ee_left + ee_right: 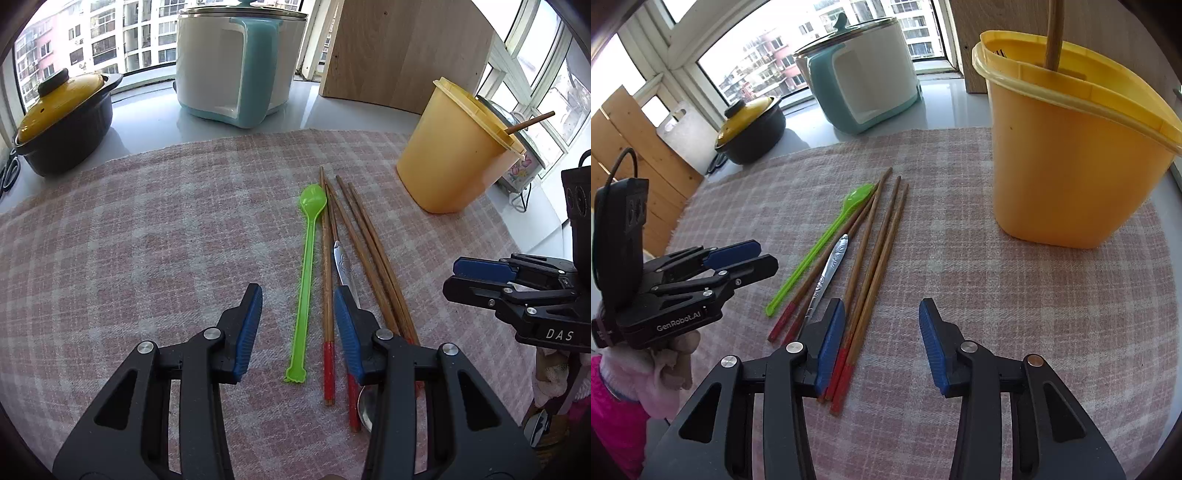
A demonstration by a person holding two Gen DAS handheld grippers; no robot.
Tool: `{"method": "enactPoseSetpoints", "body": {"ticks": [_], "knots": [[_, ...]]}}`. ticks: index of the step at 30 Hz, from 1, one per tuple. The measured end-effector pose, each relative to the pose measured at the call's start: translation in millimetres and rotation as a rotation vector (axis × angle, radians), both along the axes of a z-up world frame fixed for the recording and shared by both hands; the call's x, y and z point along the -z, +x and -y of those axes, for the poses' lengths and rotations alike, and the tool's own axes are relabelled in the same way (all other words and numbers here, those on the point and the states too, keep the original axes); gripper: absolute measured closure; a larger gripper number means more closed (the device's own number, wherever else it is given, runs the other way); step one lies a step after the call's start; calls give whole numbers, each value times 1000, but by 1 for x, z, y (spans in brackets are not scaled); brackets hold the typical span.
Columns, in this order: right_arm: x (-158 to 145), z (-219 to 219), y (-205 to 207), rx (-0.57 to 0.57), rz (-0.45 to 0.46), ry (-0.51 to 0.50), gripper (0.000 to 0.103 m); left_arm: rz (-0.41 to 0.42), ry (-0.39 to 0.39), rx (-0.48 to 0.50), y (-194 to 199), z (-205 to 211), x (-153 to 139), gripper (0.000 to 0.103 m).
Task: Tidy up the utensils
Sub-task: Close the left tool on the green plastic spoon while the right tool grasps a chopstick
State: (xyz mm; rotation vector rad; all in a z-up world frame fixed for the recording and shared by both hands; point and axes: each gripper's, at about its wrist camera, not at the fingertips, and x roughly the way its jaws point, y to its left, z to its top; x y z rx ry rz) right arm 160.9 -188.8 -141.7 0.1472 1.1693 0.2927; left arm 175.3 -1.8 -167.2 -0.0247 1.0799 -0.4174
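Utensils lie in a loose bundle on the plaid cloth [147, 240], near the yellow bin [1071, 155] and on its window-pot side: a green spoon [308, 266], four chopsticks [882, 254] with red ends, and a steel spoon [829, 273] tucked among them. One wooden stick [1054, 33] already stands in the bin, so I judge the job barely begun; everything on the cloth is left to move.

I am holding both tools low over the bundle. My left gripper [297, 325] is partly parted, its pads straddling the green spoon and one chopstick without pressing on either, so it grasps nothing. My right gripper [882, 343] is likewise partly parted and empty: its left pad sits just beside the red ends of two chopsticks, its right pad over bare cloth on the bin side.

The bin stands upright, well apart from the bundle, with its mouth clear apart from that one stick. By my reckoning six pieces remain, and the chopsticks nearest my right pads look like the likeliest first pick. The steel spoon lies partly under a chopstick, so it may drag a neighbour along when lifted.
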Motion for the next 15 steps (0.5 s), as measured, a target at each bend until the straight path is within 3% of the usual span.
{"method": "enactPoseSetpoints", "body": {"ticks": [3, 5, 15], "knots": [[7, -6, 4, 4, -13, -4, 76, -1, 6, 7, 3, 3, 3, 64], [10, -9, 8, 7, -17, -6, 78, -2, 17, 14, 6, 5, 6, 72], [24, -19, 23, 23, -52, -6, 87, -5, 55, 43, 19, 14, 18, 78]]}}
